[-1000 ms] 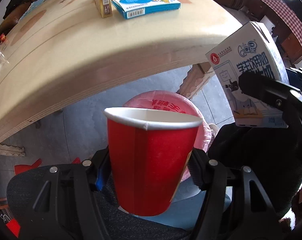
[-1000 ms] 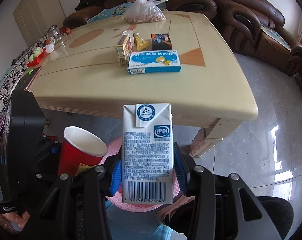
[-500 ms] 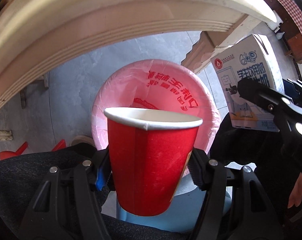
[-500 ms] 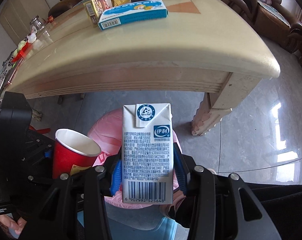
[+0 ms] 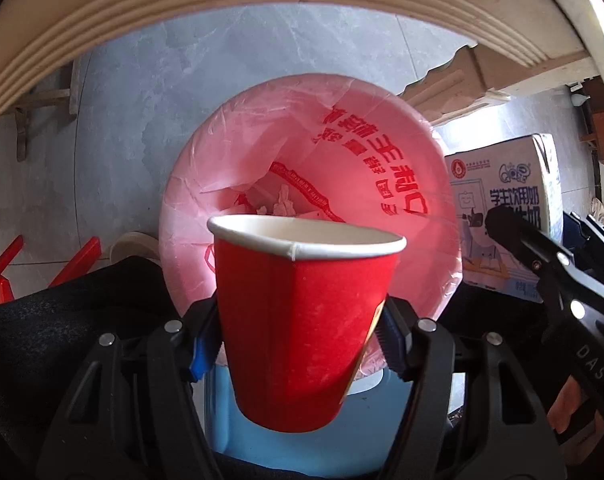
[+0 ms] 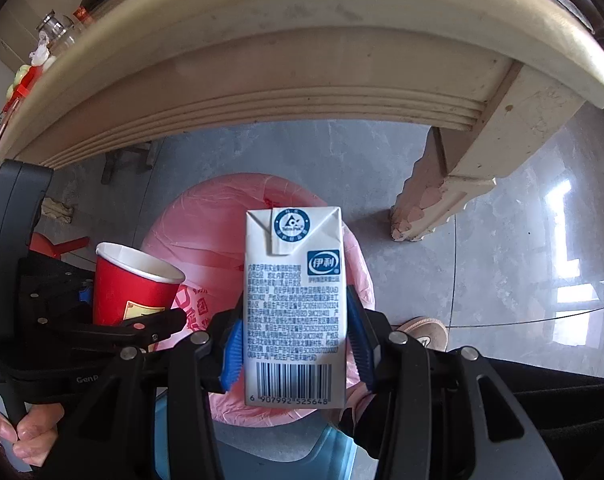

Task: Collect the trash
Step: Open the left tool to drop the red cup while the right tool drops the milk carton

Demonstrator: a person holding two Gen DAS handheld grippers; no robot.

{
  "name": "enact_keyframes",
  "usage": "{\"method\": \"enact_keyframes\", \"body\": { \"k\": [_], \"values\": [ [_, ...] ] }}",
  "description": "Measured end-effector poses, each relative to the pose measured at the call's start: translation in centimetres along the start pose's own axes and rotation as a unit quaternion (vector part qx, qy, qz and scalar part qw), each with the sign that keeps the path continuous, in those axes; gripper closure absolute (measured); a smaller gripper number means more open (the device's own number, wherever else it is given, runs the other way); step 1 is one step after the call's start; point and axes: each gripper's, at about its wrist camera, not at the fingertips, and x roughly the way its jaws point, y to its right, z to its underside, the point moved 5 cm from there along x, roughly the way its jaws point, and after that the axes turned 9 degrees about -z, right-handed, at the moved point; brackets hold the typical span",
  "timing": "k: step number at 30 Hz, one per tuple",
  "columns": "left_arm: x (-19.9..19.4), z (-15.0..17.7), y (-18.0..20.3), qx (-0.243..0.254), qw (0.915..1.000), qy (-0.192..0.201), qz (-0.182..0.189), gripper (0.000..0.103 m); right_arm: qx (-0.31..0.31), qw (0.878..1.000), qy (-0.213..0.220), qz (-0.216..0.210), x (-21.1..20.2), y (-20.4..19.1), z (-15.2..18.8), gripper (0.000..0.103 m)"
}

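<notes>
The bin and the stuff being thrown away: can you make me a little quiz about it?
1. True or false: the left hand-held gripper holds a cup.
2. What does the right hand-held gripper hold?
3. The liner in the bin is: A green, B pink, C black.

Key: 1 true. 2 a milk carton. 3 B.

The pink-lined bin gapes open straight ahead, mouth unblocked apart from scraps deep inside. Overhead, the counter edge caps the headroom. The counter leg stands beyond the bin to the right. Red cup and milk carton crowd side by side over the opening; bare floor lies open on the right.
</notes>
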Motion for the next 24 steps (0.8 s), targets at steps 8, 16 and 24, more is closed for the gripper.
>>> {"method": "enact_keyframes", "body": {
  "k": [8,16,24],
  "values": [
    [2.9,-0.5,-0.5,-0.012,0.9989,-0.043,-0.017,0.038,-0.002,0.999,-0.038,-0.01,3.0,-0.3,0.4,0.06],
    [3.8,-0.6,-0.7,-0.001,0.9969,-0.059,-0.051,0.031,0.011,0.997,-0.074,-0.014,5.3,0.6,0.6,0.059],
    [4.2,-0.8,-2.0,-0.021,0.9951,-0.063,-0.074,0.029,0.008,0.995,-0.096,-0.017,6.9,0.4,0.7,0.056]
  ]
}}
